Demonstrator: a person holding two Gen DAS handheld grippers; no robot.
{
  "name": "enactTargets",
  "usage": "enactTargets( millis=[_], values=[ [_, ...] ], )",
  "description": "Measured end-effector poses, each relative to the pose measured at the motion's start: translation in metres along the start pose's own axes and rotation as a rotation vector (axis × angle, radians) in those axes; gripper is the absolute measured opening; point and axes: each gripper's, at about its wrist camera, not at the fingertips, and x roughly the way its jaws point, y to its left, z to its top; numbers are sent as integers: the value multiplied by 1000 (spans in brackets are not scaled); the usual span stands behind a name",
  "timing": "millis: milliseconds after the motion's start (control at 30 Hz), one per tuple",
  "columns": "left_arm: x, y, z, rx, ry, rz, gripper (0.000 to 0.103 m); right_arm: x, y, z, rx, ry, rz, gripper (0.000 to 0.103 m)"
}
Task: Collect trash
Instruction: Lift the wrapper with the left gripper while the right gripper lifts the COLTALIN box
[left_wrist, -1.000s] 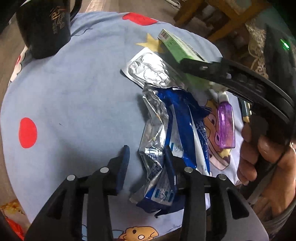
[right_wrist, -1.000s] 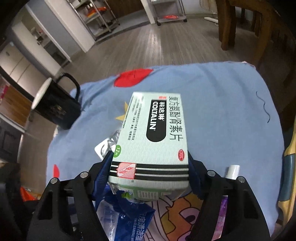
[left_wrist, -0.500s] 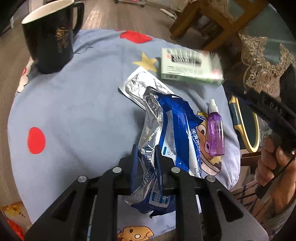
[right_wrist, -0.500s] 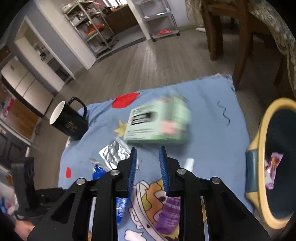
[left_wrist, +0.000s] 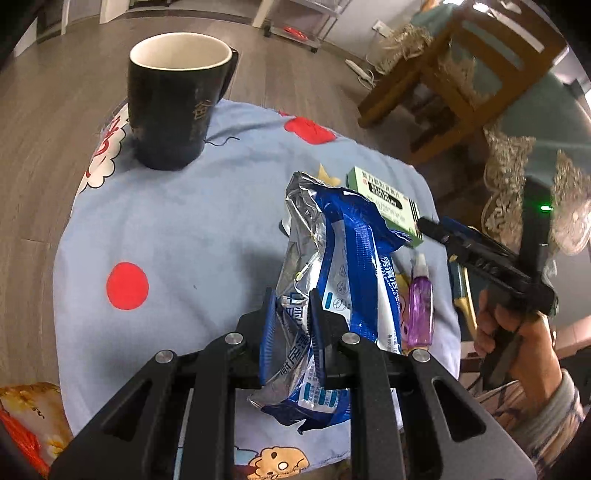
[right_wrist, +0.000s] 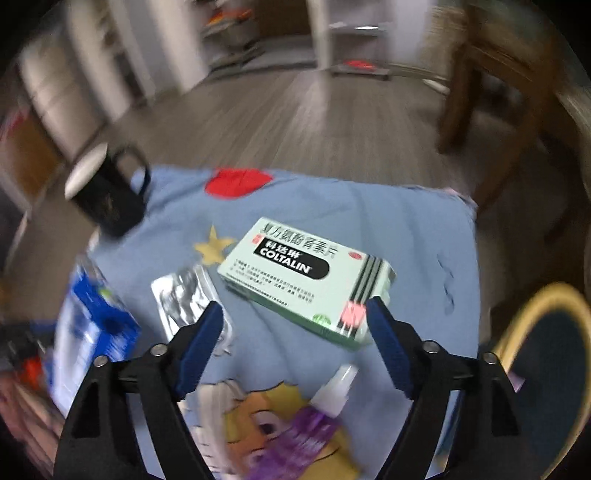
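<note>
The left gripper (left_wrist: 291, 325) is clamped on the lower part of a crumpled blue and silver wrapper (left_wrist: 332, 280), which rises ahead of its fingers above the blue worktop (left_wrist: 177, 229). The right gripper (right_wrist: 295, 343) stands wide apart with nothing between its fingers; a green medicine box (right_wrist: 306, 280) lies flat just ahead of it, a purple spray bottle (right_wrist: 317, 424) beneath it, and a black mug (right_wrist: 107, 199) far ahead to its left.

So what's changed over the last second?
The left claw closed on the blue wipes wrapper and lifted it. The right claw dropped the Coltalin box onto the blue cloth, shut, and reopened. Mug and purple spray bottle stayed put.
</note>
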Motion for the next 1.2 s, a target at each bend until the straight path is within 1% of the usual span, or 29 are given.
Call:
enactTargets(
  millis=[33,67,167,233,333,367,467,533,567,667,767,867,933,1033,1200],
  values=[
    [0,1,1,-8,-3,-5,17,5,2,3,-65,16,-15,82],
    [0,1,2,-12,-5,-8,17,9,3,6,-112,28,-24,85],
    [1,2,5,-16,-8,-4,17,30,5,17,-276,99,-2,87],
    [3,2,8,-20,-9,1,17,43,9,24,-390,132,-9,88],
    [5,1,12,-23,-14,11,17,61,13,32,-495,165,-1,88],
    [4,0,13,-24,-18,14,17,69,14,36,-522,185,15,89],
    [5,-3,17,-27,-25,20,17,86,15,39,-569,231,37,89],
    [7,-6,19,-26,-25,21,17,91,9,42,-529,241,94,87],
    [8,-8,20,-25,-25,22,17,91,2,43,-482,237,114,84],
    [9,-14,22,-17,-29,20,17,81,-12,42,-390,213,150,78],
    [8,-23,24,-13,-44,12,17,64,-23,38,-324,169,146,76],
    [6,-33,26,-7,-61,8,17,37,-33,35,-248,104,135,75],
    [5,-40,27,0,-73,6,17,10,-40,31,-184,47,131,75],
    [3,-56,29,13,-89,-10,17,-24,-41,24,-103,-21,137,75],
    [2,-85,29,31,-110,-42,17,-88,-46,-15,60,-132,141,75]
  ],
)
